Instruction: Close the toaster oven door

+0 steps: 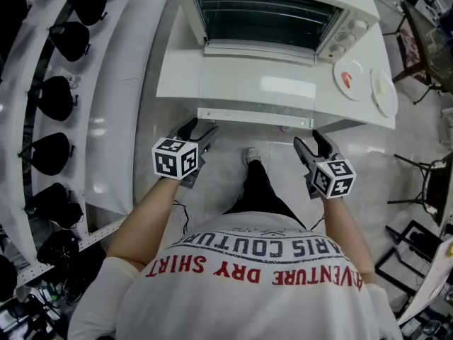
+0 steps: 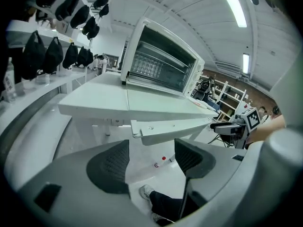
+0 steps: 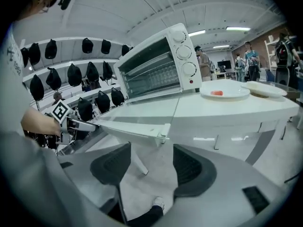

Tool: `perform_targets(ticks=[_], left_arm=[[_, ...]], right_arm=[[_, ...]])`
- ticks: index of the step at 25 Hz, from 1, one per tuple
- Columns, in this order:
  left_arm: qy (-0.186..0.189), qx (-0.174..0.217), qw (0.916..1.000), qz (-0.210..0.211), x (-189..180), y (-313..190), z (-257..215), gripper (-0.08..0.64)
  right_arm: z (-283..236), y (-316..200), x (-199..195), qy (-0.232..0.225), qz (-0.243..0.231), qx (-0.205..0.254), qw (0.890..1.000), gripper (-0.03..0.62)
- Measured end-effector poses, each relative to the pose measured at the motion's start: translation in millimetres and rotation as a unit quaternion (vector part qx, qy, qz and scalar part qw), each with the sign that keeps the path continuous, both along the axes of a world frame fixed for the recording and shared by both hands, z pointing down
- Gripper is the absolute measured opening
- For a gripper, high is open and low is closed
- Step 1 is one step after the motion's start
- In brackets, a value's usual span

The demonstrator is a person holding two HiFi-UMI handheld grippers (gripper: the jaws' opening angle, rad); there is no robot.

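The white toaster oven [image 1: 276,9] stands on a white table [image 1: 177,73], its door [image 1: 241,91] folded down flat toward me, the handle bar [image 1: 255,117] at the front edge. My left gripper [image 1: 200,128] is open and empty, just below the door's left front corner. My right gripper [image 1: 308,140] is open and empty below the right front corner. In the left gripper view the door edge [image 2: 175,126] lies just above the open left gripper [image 2: 151,160]. The right gripper view shows the door corner [image 3: 158,134] above the open right gripper [image 3: 151,167].
Two white plates [image 1: 350,76] [image 1: 384,91] sit on the table right of the oven, one holding a red bit. A curved white rack of black caps [image 1: 53,98] runs along the left. The person's shoe [image 1: 253,154] is on the floor between the grippers.
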State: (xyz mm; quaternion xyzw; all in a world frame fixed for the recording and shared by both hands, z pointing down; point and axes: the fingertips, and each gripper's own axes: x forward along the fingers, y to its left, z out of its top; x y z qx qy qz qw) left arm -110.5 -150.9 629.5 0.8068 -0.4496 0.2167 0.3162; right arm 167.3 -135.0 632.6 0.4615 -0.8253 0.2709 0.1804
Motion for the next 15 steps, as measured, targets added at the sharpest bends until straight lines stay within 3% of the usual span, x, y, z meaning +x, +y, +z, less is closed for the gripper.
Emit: perform_targets(ticks=[5, 12, 15], left_arm=[[0.002, -0.001, 0.9999, 0.011, 4, -11, 16, 0.302], [-0.009, 0.011, 0.9998, 0.014, 3, -25, 25, 0.301], [-0.01, 0.016, 0.9998, 0.011, 1, -30, 24, 0.257]], right_arm=[[18, -15, -3, 0.01, -0.003, -0.019, 1.0, 0.265], [19, -32, -10, 0.015, -0.017, -0.007, 1.0, 0.241], [18, -36, -15, 0.017, -0.027, 0.0, 0.999, 0.221]])
